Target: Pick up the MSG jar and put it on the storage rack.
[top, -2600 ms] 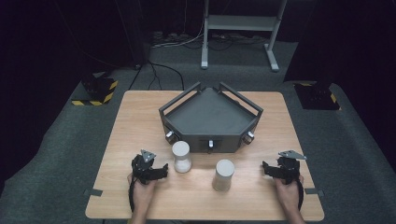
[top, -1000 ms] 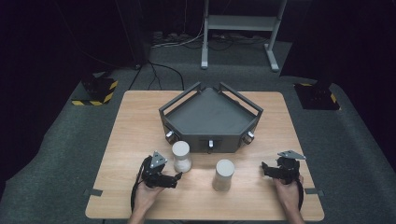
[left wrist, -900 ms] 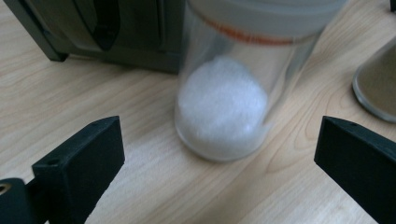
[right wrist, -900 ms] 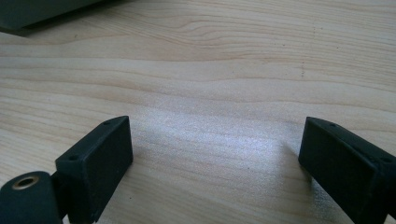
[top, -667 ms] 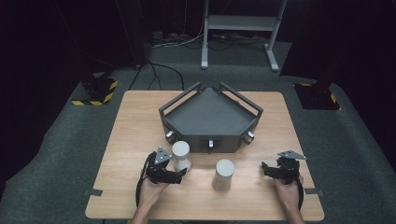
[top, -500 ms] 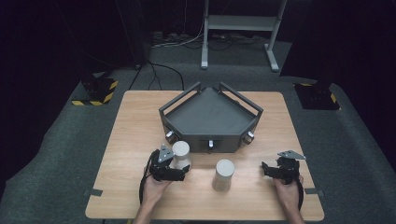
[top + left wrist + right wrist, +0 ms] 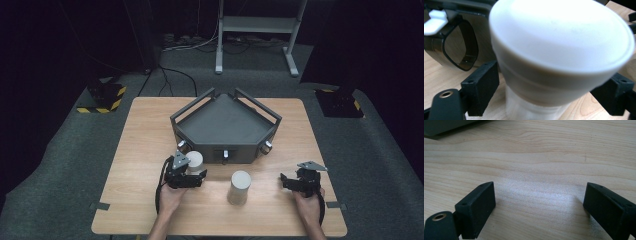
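Observation:
A white lidded cup [image 7: 194, 161] stands on the wooden table [image 7: 150, 130] just in front of the dark grey tray [image 7: 225, 125]. My left gripper [image 7: 192, 175] is open, one jaw on each side of this cup. In the left gripper view the cup [image 7: 559, 42] looms blurred between the jaws, close to both; I cannot tell whether they touch it. A second, beige cup [image 7: 239, 186] stands upright to its right. My right gripper [image 7: 287, 181] rests open near the table's front right, with bare wood between its jaws [image 7: 539, 200].
The tray has raised rails and small knobs along its front wall; its corner [image 7: 461, 50] with a white tab [image 7: 434, 21] sits just behind the white cup. Carpet, cables and a metal stand lie beyond the table.
My left gripper has moved right and forward from the front left until its jaws flank the white cup. The right gripper and the beige cup have stayed put.

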`<state>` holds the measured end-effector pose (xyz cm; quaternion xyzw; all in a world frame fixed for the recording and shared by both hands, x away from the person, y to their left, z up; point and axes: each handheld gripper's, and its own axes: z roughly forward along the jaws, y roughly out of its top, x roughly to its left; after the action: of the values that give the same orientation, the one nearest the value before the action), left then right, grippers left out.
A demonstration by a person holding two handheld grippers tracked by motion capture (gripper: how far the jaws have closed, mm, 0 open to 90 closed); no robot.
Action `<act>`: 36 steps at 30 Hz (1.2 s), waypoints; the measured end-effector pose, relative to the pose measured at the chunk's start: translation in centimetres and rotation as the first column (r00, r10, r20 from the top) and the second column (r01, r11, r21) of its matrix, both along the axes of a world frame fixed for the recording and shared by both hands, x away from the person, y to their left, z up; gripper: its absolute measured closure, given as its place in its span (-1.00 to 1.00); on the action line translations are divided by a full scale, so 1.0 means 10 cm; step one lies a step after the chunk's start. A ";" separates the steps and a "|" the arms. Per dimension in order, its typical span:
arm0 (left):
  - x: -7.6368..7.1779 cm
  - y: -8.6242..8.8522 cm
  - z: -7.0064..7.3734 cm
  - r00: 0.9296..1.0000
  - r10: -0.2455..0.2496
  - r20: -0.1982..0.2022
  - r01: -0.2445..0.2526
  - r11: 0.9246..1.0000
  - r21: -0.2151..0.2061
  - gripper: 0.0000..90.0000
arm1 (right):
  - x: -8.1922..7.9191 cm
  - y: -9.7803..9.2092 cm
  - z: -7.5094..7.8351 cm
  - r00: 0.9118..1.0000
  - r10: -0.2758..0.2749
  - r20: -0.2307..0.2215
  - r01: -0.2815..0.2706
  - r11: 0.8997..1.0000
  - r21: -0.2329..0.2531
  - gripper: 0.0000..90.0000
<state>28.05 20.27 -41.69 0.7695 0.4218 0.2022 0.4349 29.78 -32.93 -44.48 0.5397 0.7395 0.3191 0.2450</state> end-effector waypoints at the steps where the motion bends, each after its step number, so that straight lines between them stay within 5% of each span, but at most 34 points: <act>1: -0.01 -0.02 0.01 1.000 0.002 0.008 -0.002 1.000 0.014 -0.62 | 0.00 0.00 0.00 1.000 0.000 0.000 0.000 1.000 0.000 -0.78; 11: -0.04 -0.08 -0.01 0.999 0.008 0.048 -0.009 1.000 0.021 -0.44 | 0.00 0.00 0.00 1.000 0.001 0.001 -0.001 1.000 -0.001 -0.77; 28: -0.01 -0.04 -0.06 0.999 0.018 0.043 -0.017 0.999 -0.028 -0.27 | 0.00 0.00 0.00 1.000 0.002 0.002 -0.002 1.000 -0.001 -0.76; 36: -0.02 -0.07 -0.04 0.998 0.016 0.056 -0.016 1.000 0.004 -0.23 | 0.00 0.00 0.00 1.000 0.001 0.002 -0.001 1.000 -0.001 -0.76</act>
<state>27.82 19.53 -42.11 0.7610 0.4150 0.2281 0.4434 29.75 -32.91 -44.50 0.5388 0.7397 0.3194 0.2460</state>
